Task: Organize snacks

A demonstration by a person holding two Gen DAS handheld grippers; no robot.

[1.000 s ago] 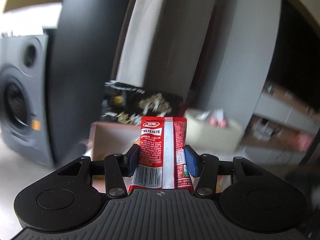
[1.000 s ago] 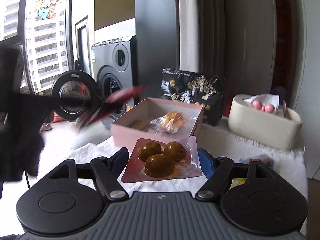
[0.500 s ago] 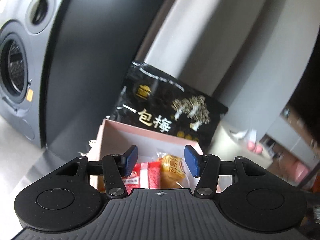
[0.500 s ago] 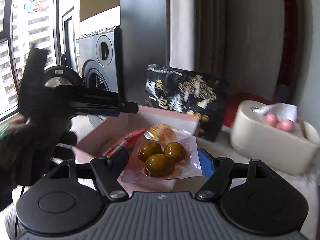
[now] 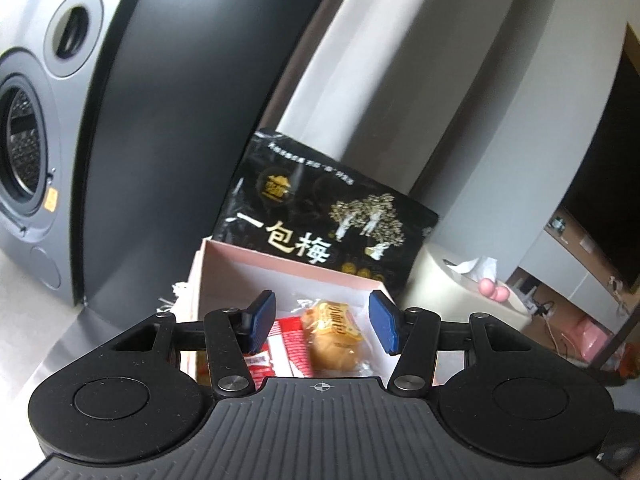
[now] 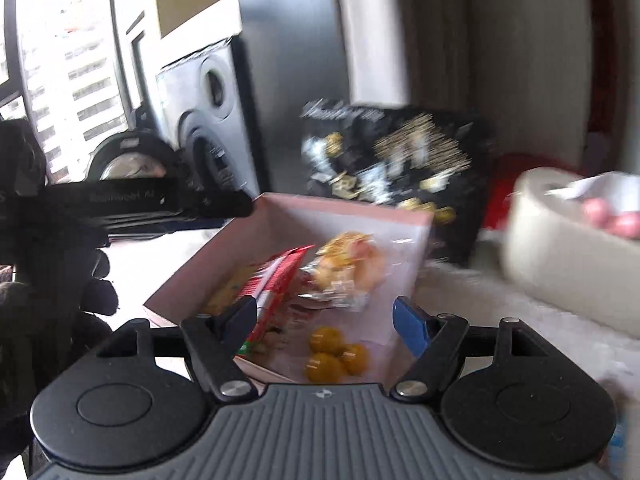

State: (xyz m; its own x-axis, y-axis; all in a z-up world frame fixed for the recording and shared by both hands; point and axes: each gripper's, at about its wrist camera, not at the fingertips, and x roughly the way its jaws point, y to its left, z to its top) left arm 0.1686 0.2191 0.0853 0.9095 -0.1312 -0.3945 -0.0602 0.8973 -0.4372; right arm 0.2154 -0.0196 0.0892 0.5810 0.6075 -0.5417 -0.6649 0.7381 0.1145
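Observation:
A pink box [image 5: 280, 258] lies just below my left gripper [image 5: 322, 304], which is open with nothing between its blue pads. Inside the box are a red packet [image 5: 286, 344] and a wrapped yellow pastry [image 5: 332, 336]. In the right wrist view the same box [image 6: 344, 206] holds the red packet [image 6: 276, 276], the pastry [image 6: 348, 264] and a clear packet of three brown balls [image 6: 334, 354]. That packet lies low in the box, below my right gripper [image 6: 324, 306], whose pads stand open and apart from it. The left gripper [image 6: 236, 210] reaches in from the left at the box's far corner.
A black snack bag [image 5: 320, 216] stands upright right behind the box. A cream tissue holder [image 6: 568, 256] sits to the right on a white fluffy cloth [image 6: 500, 320]. A washing machine [image 5: 24, 160] is at the left. A black-gloved hand [image 6: 52, 292] holds the left gripper.
The red packet left my left gripper and now lies in the box. The packet of brown balls dropped from my right gripper into the box. Both grippers moved in over the box.

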